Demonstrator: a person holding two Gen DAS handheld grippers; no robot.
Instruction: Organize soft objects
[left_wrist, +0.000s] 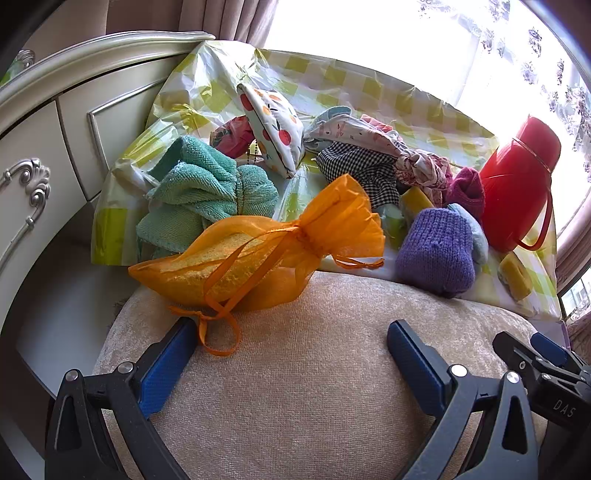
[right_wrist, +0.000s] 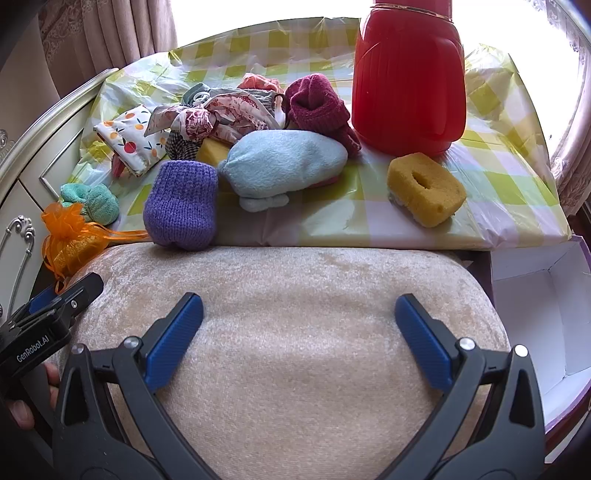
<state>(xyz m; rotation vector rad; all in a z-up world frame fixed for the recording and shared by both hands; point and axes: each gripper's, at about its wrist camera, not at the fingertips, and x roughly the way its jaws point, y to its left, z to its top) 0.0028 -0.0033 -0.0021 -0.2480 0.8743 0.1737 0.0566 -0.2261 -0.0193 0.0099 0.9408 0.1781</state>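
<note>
While both tools hover over the beige cushion (right_wrist: 288, 332) with nothing between their blue pads, the sorting looks barely begun, if begun at all. The left gripper (left_wrist: 291, 354) has its jaws spread wide and empty, and the right gripper (right_wrist: 299, 325) stands the same, spread to the full over bare plush. In the right wrist view, at about three o'clock beside the cushion, an open white box (right_wrist: 546, 306) shows no contents in the part that is visible; I judge it a likely destination, though nothing confirms that. Nearest the left gripper, at eleven o'clock from it, the orange organza pouch (left_wrist: 258, 258) lies half on the cushion's far edge, its ribbon trailing close to the left finger. Just beyond, on the yellow-checked plastic cover (right_wrist: 498, 206), the purple knitted piece (right_wrist: 181, 210) sits at the near edge, with the pale blue plush (right_wrist: 284, 162) behind it and a yellow sponge (right_wrist: 424, 188) towards two o'clock. Farther back lie the teal towel (left_wrist: 207, 188) at ten o'clock, the fruit-print pouch (left_wrist: 273, 129), a tangle of patterned cloths (left_wrist: 369, 155) and a maroon sock (right_wrist: 317, 103), all loosely heaped. The red flask (right_wrist: 406, 74) stands at one o'clock at the back. Every soft thing seems still unsorted, so nearly the whole job remains.
</note>
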